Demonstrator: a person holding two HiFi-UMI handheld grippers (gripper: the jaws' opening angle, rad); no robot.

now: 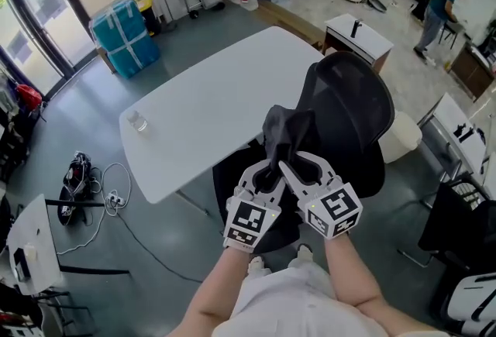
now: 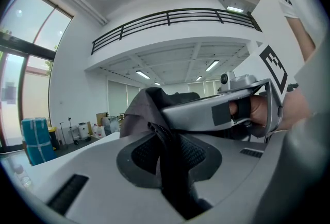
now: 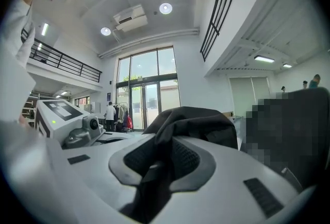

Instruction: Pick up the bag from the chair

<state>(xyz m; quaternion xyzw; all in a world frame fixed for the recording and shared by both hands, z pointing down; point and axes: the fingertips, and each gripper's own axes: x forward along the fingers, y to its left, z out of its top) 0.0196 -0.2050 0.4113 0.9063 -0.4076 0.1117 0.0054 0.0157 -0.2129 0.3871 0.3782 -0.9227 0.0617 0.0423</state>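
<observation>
A dark grey fabric bag [image 1: 288, 128] hangs lifted in front of the black office chair [image 1: 353, 115], above its seat. My left gripper [image 1: 270, 170] is shut on the bag's edge, and the dark cloth [image 2: 167, 140] runs between its jaws in the left gripper view. My right gripper [image 1: 290, 166] is shut on the bag right beside it, cloth [image 3: 162, 158] pinched between its jaws. The two grippers touch at their tips. The other gripper [image 2: 242, 99] shows in the left gripper view, and the left one [image 3: 67, 125] in the right gripper view.
A white table [image 1: 209, 107] with a small clear cup [image 1: 138, 122] stands left of the chair. Cables and a bag [image 1: 77, 177] lie on the floor at left. A white stool [image 1: 403, 138] is behind the chair. People [image 1: 438, 14] stand far right.
</observation>
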